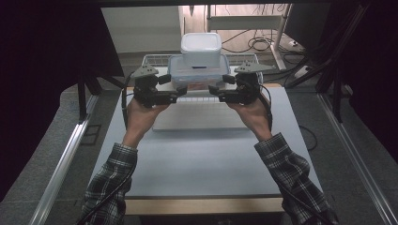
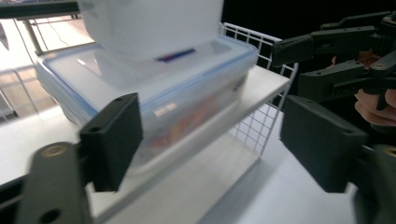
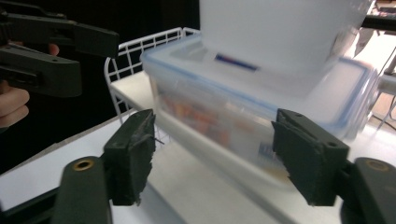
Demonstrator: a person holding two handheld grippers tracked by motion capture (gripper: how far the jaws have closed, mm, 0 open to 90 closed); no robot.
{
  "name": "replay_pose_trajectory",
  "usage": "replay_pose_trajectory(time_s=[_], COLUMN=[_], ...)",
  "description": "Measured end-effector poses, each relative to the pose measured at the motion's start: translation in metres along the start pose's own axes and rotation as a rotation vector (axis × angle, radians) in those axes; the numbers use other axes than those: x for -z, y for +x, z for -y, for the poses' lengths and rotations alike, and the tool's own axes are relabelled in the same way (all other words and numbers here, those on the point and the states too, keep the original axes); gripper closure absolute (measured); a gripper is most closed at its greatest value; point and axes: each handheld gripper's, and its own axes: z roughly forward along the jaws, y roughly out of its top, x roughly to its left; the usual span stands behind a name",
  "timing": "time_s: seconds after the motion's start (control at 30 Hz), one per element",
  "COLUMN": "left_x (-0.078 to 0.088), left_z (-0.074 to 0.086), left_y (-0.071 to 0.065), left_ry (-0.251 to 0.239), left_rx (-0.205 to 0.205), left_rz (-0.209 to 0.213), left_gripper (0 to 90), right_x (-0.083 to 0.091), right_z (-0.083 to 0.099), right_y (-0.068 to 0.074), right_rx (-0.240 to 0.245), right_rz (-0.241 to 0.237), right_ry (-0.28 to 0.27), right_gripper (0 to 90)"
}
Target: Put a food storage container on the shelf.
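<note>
Dark room all around, cables on the floor at the back, and a pale table (image 1: 202, 159) in the middle with a white shelf board (image 1: 197, 117) and a wire rack (image 1: 155, 59) behind it. Sitting on that shelf is the clear lidded box (image 1: 197, 72) with the blue-trimmed lid, and a white tub (image 1: 201, 48) is stacked right on top of it.

The left gripper (image 1: 180, 92) is at the box's left end and the right gripper (image 1: 215, 92) at its right end. Both sets of jaws stand apart with nothing pinched. In the left gripper view the box (image 2: 154, 93) sits ahead of the spread pads, not pressed by either; same story in the right gripper view (image 3: 243, 107).

My guess on handling: stiff plastic, so it won't squash, but the walls look smooth and probably slippery. There's something orange-ish inside, so it likely has some weight, though I can't tell what it is. The loose tub on top is the real worry, since any tilt could slide it off. I'd take hold at the two short ends just under the lid rim, one gripper per side, and keep it dead level.
</note>
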Motion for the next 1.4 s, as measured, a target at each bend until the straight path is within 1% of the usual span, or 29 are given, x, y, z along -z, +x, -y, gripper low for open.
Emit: replay_pose_trajectory(time_s=[0.03, 0.23, 0.43, 0.53, 0.7, 0.87, 1.0, 1.17, 1.27, 1.3, 1.37, 1.4], left_x=[0.0, 0.004, 0.007, 0.008, 0.01, 0.012, 0.013, 0.013, 0.012, 0.012, 0.013, 0.014], left_z=[0.002, 0.016, 0.032, 0.042, 0.055, 0.067, 0.077, 0.09, 0.099, 0.101, 0.105, 0.107], left_y=[-0.001, -0.01, -0.02, -0.027, -0.034, -0.039, -0.043, -0.048, -0.05, -0.05, -0.05, -0.05], left_ry=[0.001, 0.001, 0.03, 0.046, 0.064, 0.063, 0.073, 0.084, 0.089, 0.096, 0.108, 0.107], left_rx=[0.002, 0.004, -0.018, -0.033, -0.043, -0.044, -0.071, -0.084, -0.08, -0.082, -0.086, -0.079], left_rz=[-0.002, 0.024, 0.02, 0.03, 0.025, 0.024, 0.001, -0.005, -0.003, -0.005, -0.018, -0.016], left_gripper=[15.4, 10.0, 5.6, 4.5, 3.8, 3.7, 3.3, 2.9, 2.4, 2.4, 2.2, 2.2], right_x=[0.003, 0.01, 0.015, 0.018, 0.021, 0.024, 0.026, 0.029, 0.031, 0.031, 0.033, 0.034], right_z=[0.003, 0.014, 0.026, 0.034, 0.046, 0.057, 0.065, 0.076, 0.083, 0.086, 0.09, 0.092], right_y=[0.001, 0.004, 0.009, 0.013, 0.017, 0.019, 0.02, 0.021, 0.022, 0.022, 0.023, 0.023], right_rx=[0.002, 0.009, 0.014, 0.021, 0.017, 0.013, 0.017, 0.032, 0.029, 0.029, 0.03, 0.027], right_rz=[-0.006, -0.028, -0.048, -0.051, -0.068, -0.08, -0.078, -0.073, -0.077, -0.08, -0.078, -0.08], right_ry=[0.001, -0.003, 0.011, 0.021, 0.033, 0.044, 0.058, 0.066, 0.072, 0.086, 0.095, 0.097], right_gripper=[27.3, 21.0, 16.6, 15.0, 12.4, 9.9, 7.7, 4.7, 3.3, 2.4, 1.9, 1.8])
